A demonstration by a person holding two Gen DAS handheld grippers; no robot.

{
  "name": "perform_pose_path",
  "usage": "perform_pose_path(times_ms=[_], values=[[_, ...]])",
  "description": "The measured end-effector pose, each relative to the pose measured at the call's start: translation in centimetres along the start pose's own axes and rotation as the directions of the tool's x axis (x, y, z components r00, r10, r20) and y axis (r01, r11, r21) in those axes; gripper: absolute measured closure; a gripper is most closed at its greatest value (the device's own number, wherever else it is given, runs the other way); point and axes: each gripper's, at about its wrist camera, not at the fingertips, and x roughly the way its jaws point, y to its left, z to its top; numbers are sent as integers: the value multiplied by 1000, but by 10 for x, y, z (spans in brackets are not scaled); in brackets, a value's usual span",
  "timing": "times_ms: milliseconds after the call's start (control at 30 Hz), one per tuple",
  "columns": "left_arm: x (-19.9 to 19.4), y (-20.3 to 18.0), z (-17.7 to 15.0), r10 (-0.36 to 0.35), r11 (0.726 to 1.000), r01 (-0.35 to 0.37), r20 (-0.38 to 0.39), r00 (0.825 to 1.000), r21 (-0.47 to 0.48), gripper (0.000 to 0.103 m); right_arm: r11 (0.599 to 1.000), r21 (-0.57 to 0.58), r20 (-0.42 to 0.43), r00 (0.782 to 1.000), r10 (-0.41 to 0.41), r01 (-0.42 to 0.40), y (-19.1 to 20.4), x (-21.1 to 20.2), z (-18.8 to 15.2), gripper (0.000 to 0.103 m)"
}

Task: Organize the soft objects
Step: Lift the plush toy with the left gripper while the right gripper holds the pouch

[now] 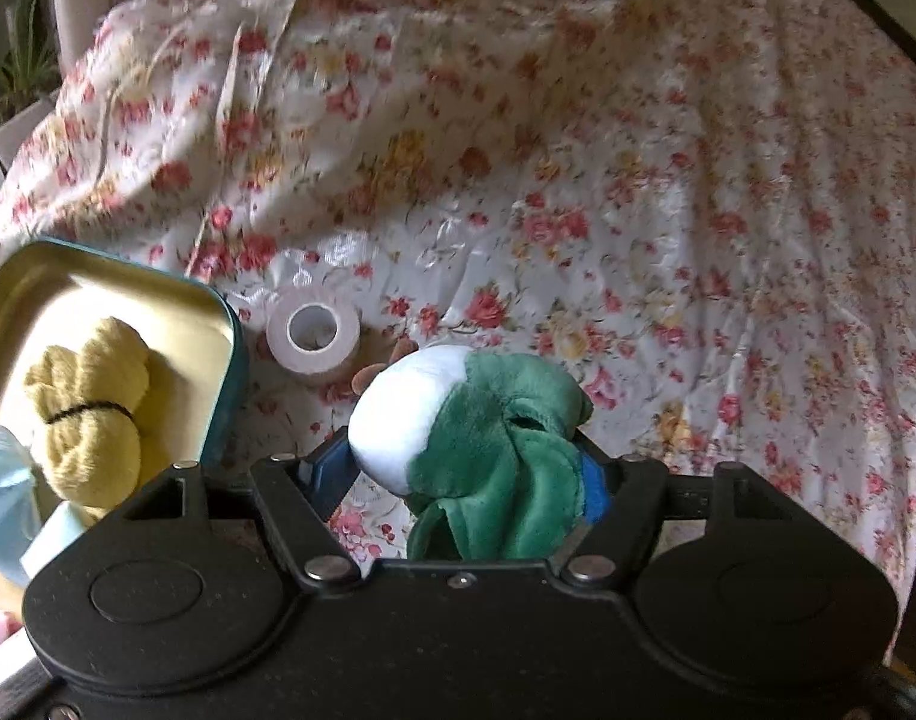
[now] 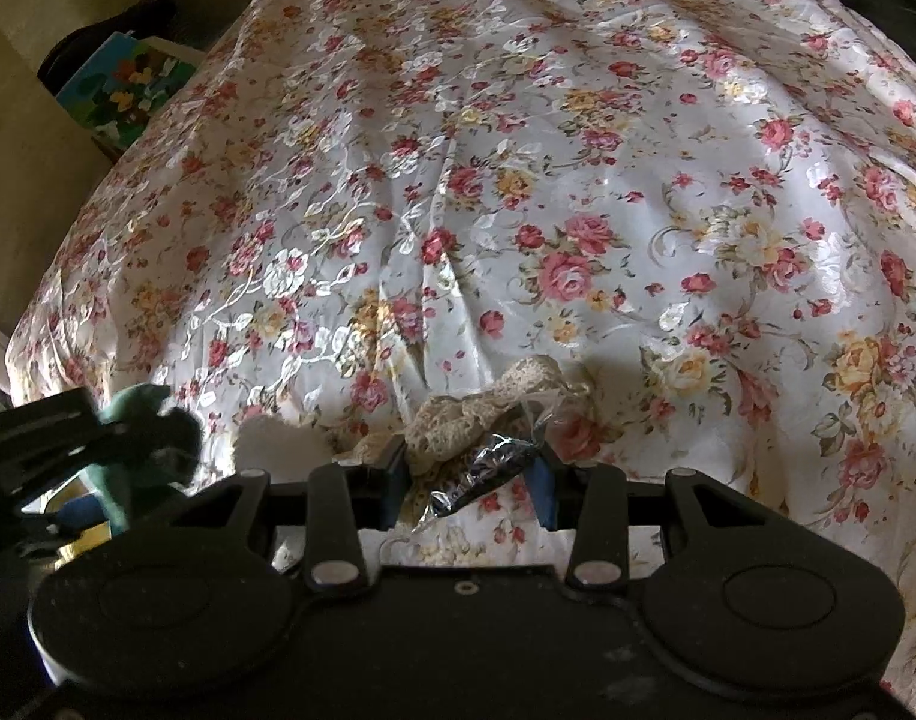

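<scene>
The left hand-held gripper (image 1: 466, 468) is clamping a green and white plush toy (image 1: 463, 420) between its blue pads, the toy's white rounded end bulging forward past the fingers and its green limbs hanging toward the camera. Just left of the toy, a roll of white tape (image 1: 312, 330) is lying on the floral cloth (image 1: 637, 180). Further left, an open teal tin (image 1: 227, 360) is holding a knotted yellow towel bundle (image 1: 86, 414) bound by a black band, with a pale blue item (image 1: 2, 480) at the tin's near edge.

The right hand-held gripper (image 2: 472, 480) is squeezing shut on a clear crinkly packet of cream lace trim (image 2: 475, 420), the lace spilling forward onto the same floral cloth (image 2: 577, 180). In the right wrist view, the left hand-held gripper (image 2: 68, 450) is showing at the lower left edge with the green plush toy (image 2: 140, 432) in its fingers. A colourful printed box (image 2: 128, 90) is sitting beyond the cloth's far left edge
</scene>
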Motion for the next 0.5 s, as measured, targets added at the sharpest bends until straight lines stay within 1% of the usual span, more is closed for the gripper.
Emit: perform_pose_path(times_ms=[100, 200, 267, 367, 500], values=[[-14, 2, -1, -20, 1000, 20, 6, 1000, 1, 36, 1000, 5, 9, 1000, -3, 3, -1, -1, 1, 63], [-23, 4, -4, -25, 1000, 25, -2, 1000, 5, 36, 1000, 3, 15, 1000, -8, 8, 0, -3, 0, 63], [-27, 5, -7, -34, 999, 34, -14, 999, 3, 36, 1000, 0, 17, 1000, -10, 10, 0, -3, 0, 63], [-36, 9, -10, -69, 998, 69, -35, 997, -4, 36, 1000, -1, 21, 1000, -17, 17, 0, -3, 0, 63], [-48, 14, -17, -79, 997, 80, -64, 995, 4, 36, 1000, -6, 25, 999, -20, 20, 1, -5, -1, 63]])
